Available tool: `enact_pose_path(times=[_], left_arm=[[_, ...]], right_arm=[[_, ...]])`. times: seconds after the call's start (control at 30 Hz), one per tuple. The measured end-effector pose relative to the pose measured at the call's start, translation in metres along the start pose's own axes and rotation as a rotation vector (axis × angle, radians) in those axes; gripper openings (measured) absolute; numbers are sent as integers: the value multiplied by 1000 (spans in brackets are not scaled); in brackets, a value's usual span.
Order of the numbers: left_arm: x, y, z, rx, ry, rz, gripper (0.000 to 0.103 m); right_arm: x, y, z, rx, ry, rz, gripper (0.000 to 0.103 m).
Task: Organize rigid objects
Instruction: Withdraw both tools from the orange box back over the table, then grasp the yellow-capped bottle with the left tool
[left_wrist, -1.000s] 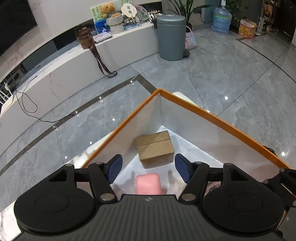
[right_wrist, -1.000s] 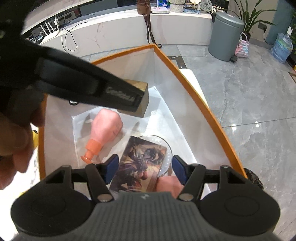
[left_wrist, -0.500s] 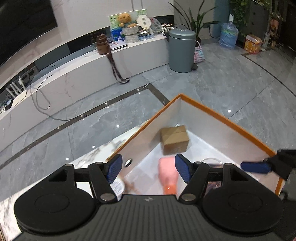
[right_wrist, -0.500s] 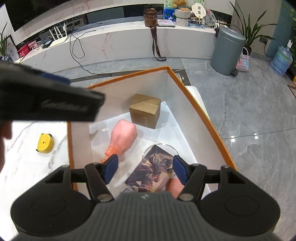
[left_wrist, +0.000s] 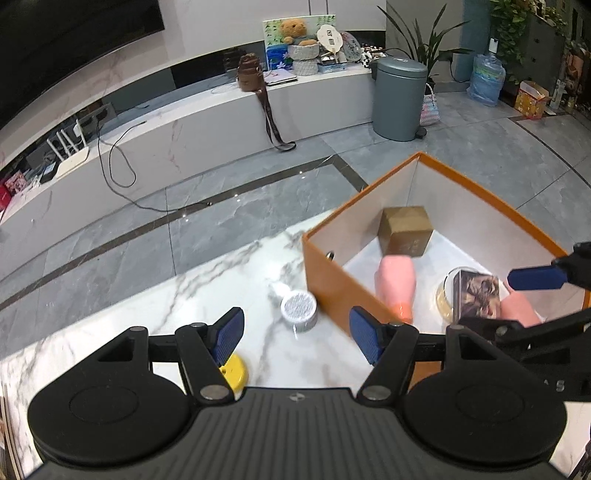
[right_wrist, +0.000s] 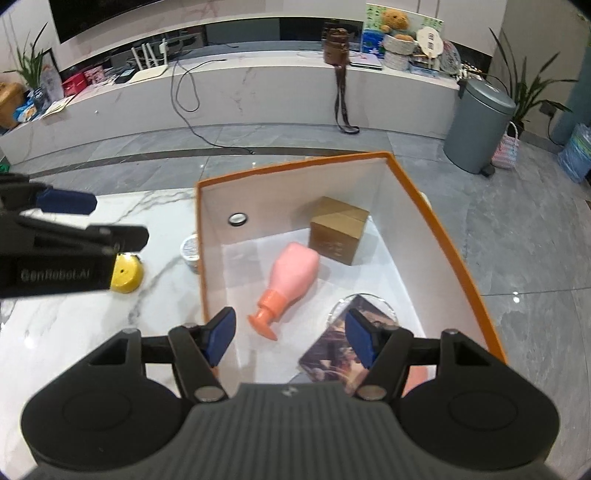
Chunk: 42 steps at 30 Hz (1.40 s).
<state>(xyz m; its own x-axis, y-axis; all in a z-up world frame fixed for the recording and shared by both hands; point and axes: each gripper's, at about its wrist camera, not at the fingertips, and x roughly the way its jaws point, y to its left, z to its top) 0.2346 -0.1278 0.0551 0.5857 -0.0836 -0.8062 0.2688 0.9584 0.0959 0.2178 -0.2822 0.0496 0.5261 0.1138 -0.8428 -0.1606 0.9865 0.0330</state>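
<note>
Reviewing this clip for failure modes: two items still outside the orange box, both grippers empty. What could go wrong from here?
1. The small silver-lidded round tin sits close beside the orange cardboard box's wall, so a finger of the open left gripper may hit the wall.
2. The yellow rounded object is mostly hidden behind that gripper's finger, so aiming at it looks uncertain.
3. The open right gripper hangs near the left one; they may collide.

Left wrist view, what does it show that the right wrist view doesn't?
Only the left wrist view shows the whole silver round tin on the marble table; the right wrist view shows just its edge. Only the right wrist view shows the pink bottle's orange neck fully. Both show the orange box, brown carton, yellow object and picture card.
</note>
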Motion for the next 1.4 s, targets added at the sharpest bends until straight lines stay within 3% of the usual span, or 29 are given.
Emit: enact_pose_path(times=[0.27,0.87,1.07,1.4], left_arm=[[-8,13,-33,-26,-4,-8,77],[-5,47,-142,-97,62,-20,77],[0,47,-155,-56,50,-53,77],[10,36,-164,32,54,-148,77]], right_arm=[[-4,26,-3,-44,-12,23,65],[-9,80,-29,-201,-21,59,65],[-5,107,-58,-311,14,52,65],[6,106,-73,-349,53,49,65]])
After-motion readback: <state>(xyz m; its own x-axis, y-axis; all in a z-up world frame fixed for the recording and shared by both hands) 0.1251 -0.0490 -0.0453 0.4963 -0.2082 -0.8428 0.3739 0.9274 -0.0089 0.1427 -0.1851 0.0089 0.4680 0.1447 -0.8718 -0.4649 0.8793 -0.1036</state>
